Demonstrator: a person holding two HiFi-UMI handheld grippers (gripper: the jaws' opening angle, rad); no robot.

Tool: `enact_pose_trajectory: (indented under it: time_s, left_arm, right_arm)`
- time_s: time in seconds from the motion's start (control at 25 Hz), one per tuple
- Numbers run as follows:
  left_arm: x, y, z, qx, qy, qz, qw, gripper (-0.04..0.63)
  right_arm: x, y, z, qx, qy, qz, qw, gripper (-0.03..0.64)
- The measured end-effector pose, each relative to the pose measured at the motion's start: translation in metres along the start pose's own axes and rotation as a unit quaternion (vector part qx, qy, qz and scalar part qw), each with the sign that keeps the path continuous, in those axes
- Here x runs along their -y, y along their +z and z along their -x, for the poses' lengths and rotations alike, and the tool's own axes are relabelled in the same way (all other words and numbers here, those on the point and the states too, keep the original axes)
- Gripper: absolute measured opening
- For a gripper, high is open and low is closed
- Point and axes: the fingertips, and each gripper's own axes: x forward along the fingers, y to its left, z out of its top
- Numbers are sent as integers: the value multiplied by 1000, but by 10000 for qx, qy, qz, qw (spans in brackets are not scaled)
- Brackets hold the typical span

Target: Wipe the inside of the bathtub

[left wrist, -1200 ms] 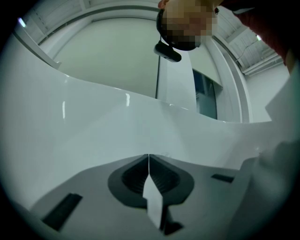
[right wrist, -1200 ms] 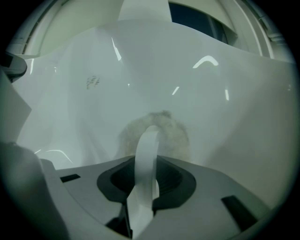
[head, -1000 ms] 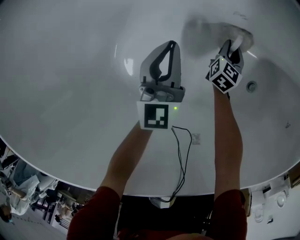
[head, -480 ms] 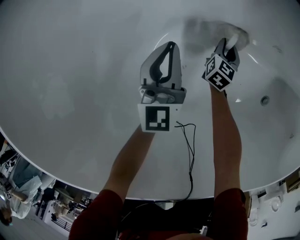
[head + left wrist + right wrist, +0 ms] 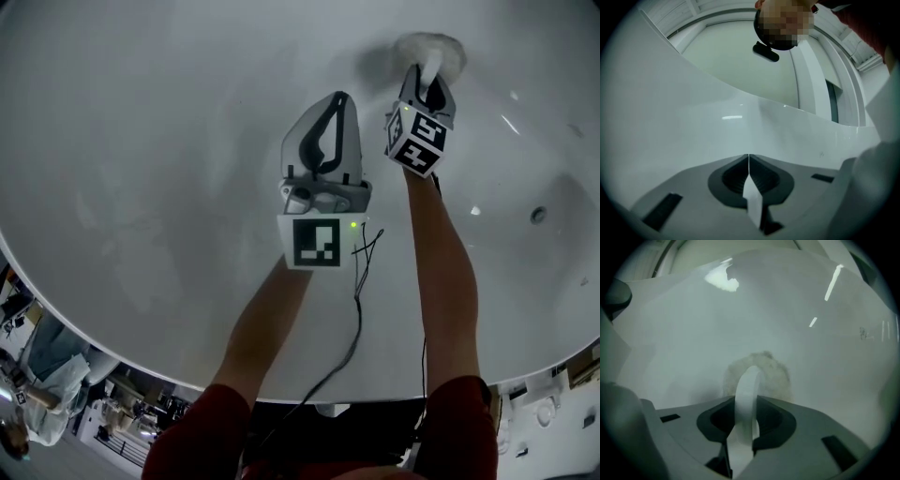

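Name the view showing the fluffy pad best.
Right gripper view: the fluffy pad sits straight ahead, its strap clamped in the right gripper. Head view shows it small, partly behind that gripper; left gripper view misses it.

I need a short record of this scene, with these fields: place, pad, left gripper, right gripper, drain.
place: inside a white bathtub
pad: fluffy, against the bathtub surface
left gripper: fingers together, holding nothing
right gripper: shut on the pad's white strap
drain: at right, apart from the pad
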Motion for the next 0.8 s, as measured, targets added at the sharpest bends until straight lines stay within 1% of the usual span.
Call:
enact_pose_trajectory:
  time_s: [0.12,0.24,0.32,0.44,0.52,0.64,0.72,0.8]
  left_arm:
    - [-11,12,-7,9,49,49,10000,15]
    - [-4,28,-18,63,62,77,9999,15]
    - [-1,29,-21,36,36,40,10000,15]
    - [-10,22,-19,-33,13,-73,10000,15]
    - [1,25,-18,-30,-2,-119,9999,15]
    - [33,22,-13,-46,31,-75,10000,15]
    - [31,16,2,-75,34,-114,9999,15]
    - [22,23,26,-63,-46,-176,9998,15]
  right_arm:
    - [-20,17,-1,12,155,71,9999,100]
    - [-9,30,-7,-57,170,107,9998,100]
    - [-7,27,-11,-173,259,171,9994,100]
    - [-17,16,-11,-307,434,249,9983,100]
    - [-12,20,2,-232,508,242,9981,100]
    - [15,26,31,-10,567,97,9983,100]
    - [10,20,53,108,573,-79,9983,100]
    - [-5,22,85,216,542,-254,9980,100]
